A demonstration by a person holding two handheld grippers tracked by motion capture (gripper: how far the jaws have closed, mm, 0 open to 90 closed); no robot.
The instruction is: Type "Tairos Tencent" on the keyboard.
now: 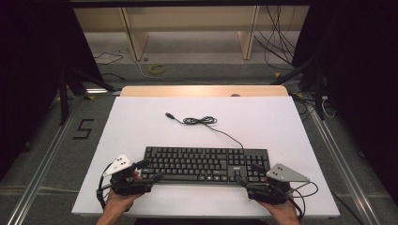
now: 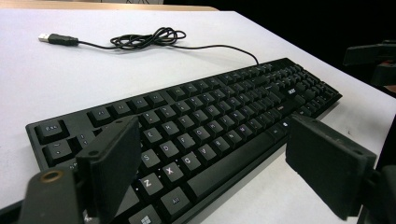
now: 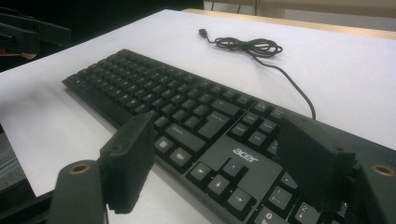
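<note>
I've got the flat black plastic keyboard (image 1: 206, 164) lying square across the near half of the white table sheet (image 1: 141, 126), and a gripper at each end of it. My left gripper (image 1: 151, 170) sits at the keyboard's nine o'clock end, jaws spread wide over the corner keys, nothing pinched. My right gripper (image 1: 248, 174) mirrors it at three o'clock, jaws spread just as wide above the arrow keys.

I judge the step is a two-handed grab, so I want each pair of jaws straddling the front and back edges evenly before closing, keeping the board level.

Watch the thin black cable (image 1: 206, 123), coiled at twelve o'clock. The near table edge at six o'clock is tight; open room lies towards twelve.
</note>
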